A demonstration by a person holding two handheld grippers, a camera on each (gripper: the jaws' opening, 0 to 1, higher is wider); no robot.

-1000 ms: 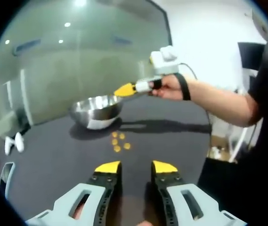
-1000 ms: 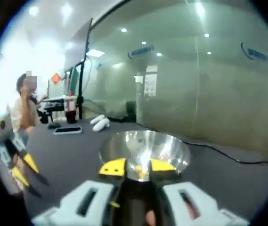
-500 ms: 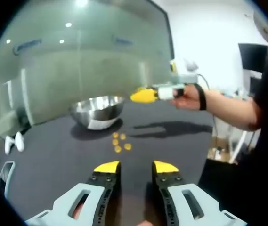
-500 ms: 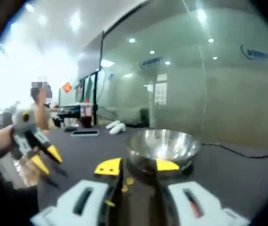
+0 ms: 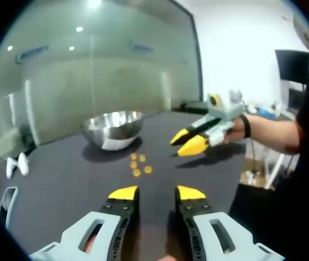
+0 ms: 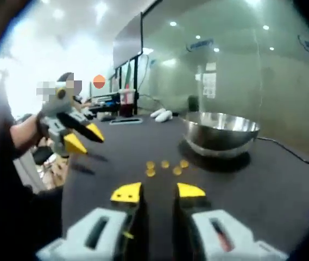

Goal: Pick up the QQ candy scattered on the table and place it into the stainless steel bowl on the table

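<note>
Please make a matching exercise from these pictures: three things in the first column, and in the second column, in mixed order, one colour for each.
Things:
1. bowl
2. candies
3. table

Descriptions:
A. small, orange-yellow, lying loose in a group beside the bowl
B. dark and flat, carrying the other things
C. shiny silver metal

Pairs: 1-C, 2-A, 3-B

Bright ceiling spots reflect in glass; soft shadows fall on the table point(image 5: 78, 185); fisheye edges blur.
</note>
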